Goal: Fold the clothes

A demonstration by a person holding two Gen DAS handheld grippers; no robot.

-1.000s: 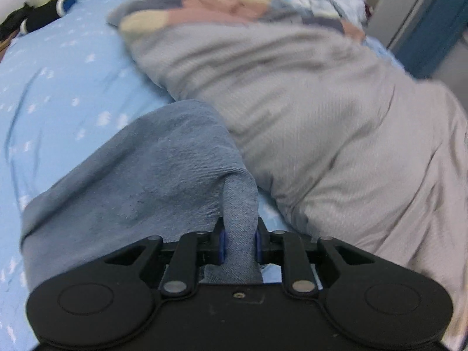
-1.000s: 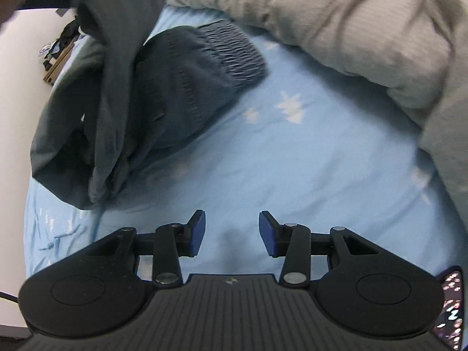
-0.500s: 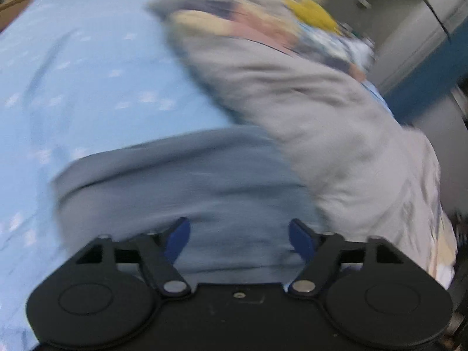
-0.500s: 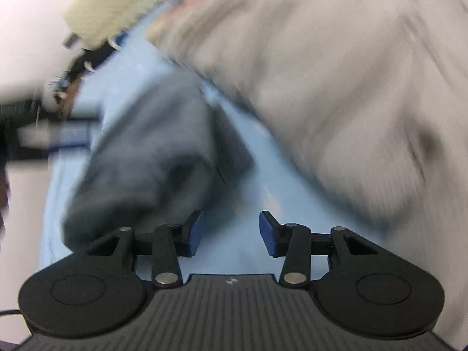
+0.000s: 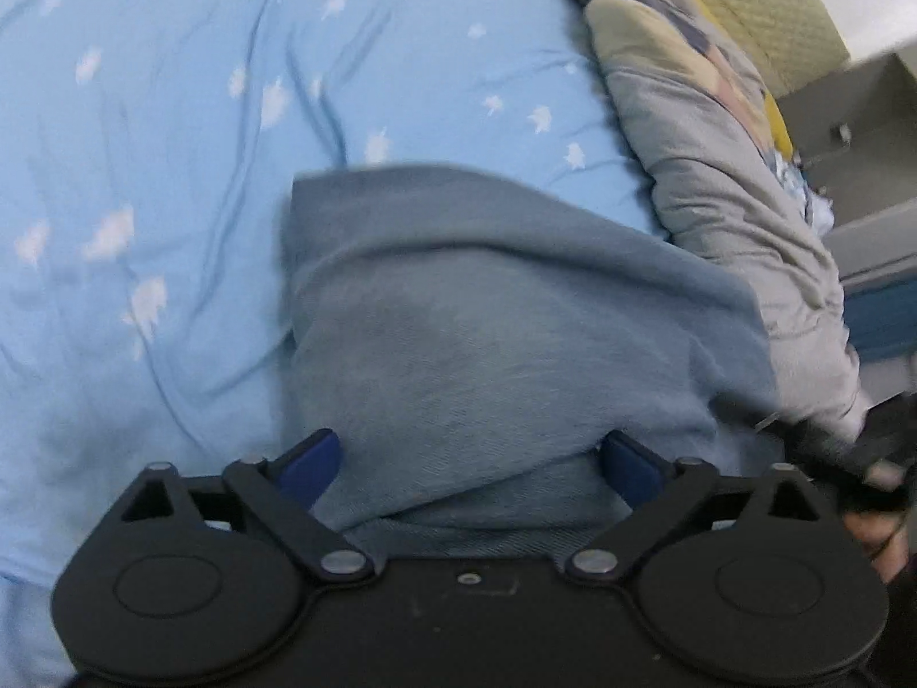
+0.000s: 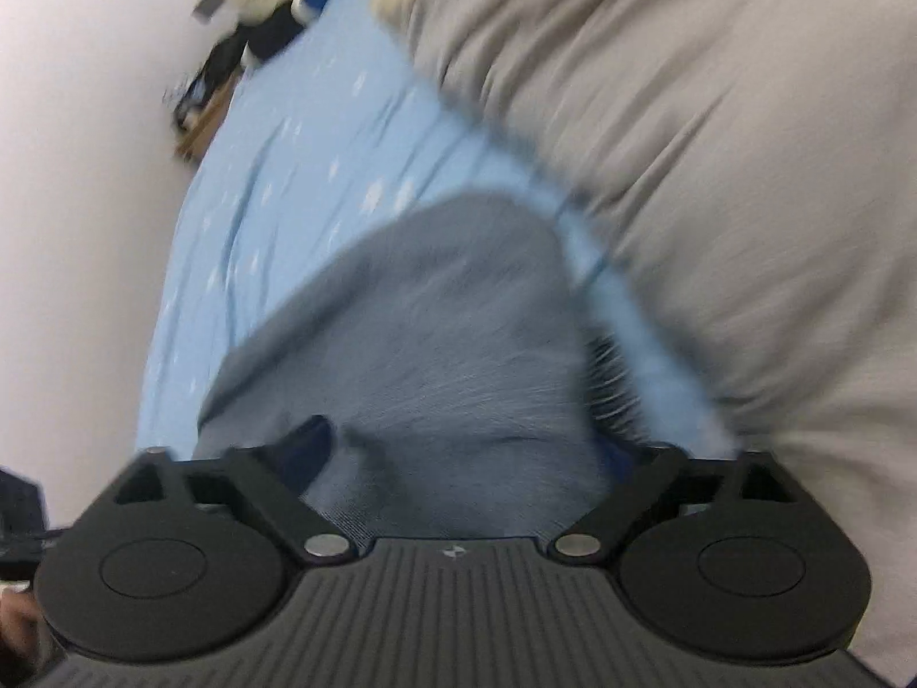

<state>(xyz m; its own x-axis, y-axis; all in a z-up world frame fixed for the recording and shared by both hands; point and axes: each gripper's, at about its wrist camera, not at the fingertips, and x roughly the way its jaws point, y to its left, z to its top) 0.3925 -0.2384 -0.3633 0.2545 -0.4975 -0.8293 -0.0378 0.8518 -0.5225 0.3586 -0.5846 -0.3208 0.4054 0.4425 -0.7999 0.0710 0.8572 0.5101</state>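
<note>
The blue-grey garment [image 5: 487, 332] is lying bunched on the blue sheet [image 5: 160, 172], filling the gap between the spread fingers of the left gripper [image 5: 475, 458]. The right gripper [image 6: 464, 447] is likewise gaping over it, while a grey quilt [image 6: 716, 143] is crowding in from two o'clock.

right view motion-blurred | right claw [image 6: 464, 453] right fingertip hidden behind garment [image 6: 435, 344]

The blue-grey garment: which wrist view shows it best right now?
The left wrist view. There the blue-grey garment is sharp, its folded far edge clear against the blue sheet. The right wrist view shows the same garment smeared by motion blur, beside the grey duvet.
</note>
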